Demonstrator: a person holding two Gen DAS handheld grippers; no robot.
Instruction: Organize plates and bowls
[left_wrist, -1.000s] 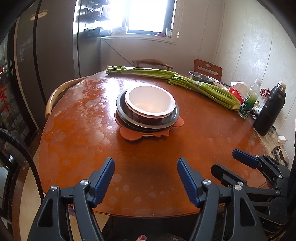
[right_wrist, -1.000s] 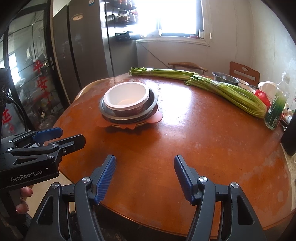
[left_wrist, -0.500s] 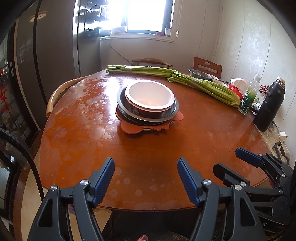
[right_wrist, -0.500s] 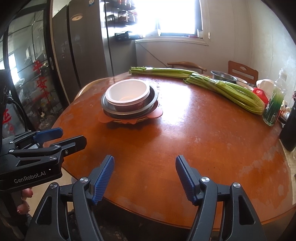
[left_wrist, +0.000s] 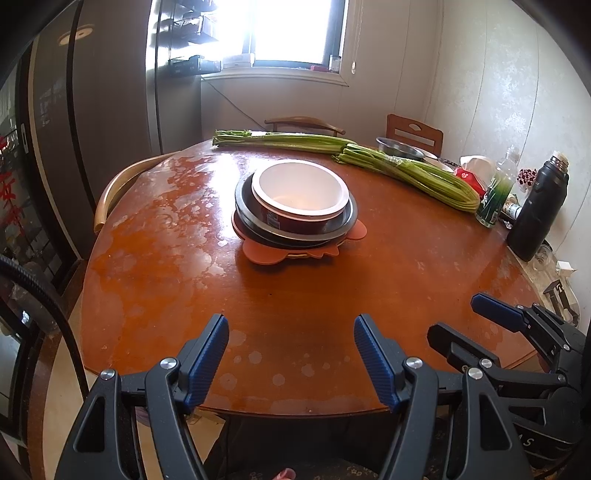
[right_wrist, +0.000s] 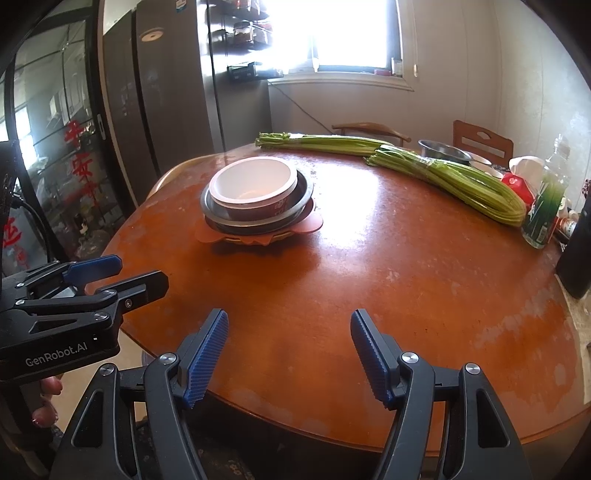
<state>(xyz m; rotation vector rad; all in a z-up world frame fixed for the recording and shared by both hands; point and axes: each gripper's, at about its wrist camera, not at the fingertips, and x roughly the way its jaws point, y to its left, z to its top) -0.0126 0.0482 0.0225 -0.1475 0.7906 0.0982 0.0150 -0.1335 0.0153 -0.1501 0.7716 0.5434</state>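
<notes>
A round, glossy reddish-brown wooden tabletop (left_wrist: 295, 295) fills the middle of both wrist views. Slightly above centre in the left wrist view stands the stack of dishes: a white-lined bowl with a dark printed outside (left_wrist: 300, 188) sits uppermost, nested in a wider dark grey metal bowl (left_wrist: 258, 221), which rests on a flat salmon-orange plate with a lobed edge (left_wrist: 266, 253); a pale yellowish rim shows just under that plate at the front. In the right wrist view the same stack lies in the upper left-centre of the frame, the white-lined bowl (right_wrist: 253, 182) on top. The left tongs (left_wrist: 291, 363) occupy the bottom of their own view, blue ribbed pads standing apart with only bare tabletop between them, well short of the stack. The right tongs (right_wrist: 290, 358) at the bottom of their view are likewise apart and hold nothing; they also appear at the lower right of the left view. Two long bundles of green celery stalks (left_wrist: 406, 171) lie across the far side of the tabletop, in the upper centre and upper right. At the right edge stand a black insulated flask (left_wrist: 539, 210) and a clear bottle with a green label (left_wrist: 496, 195). A steel basin (left_wrist: 400, 146) sits behind the celery.
</notes>
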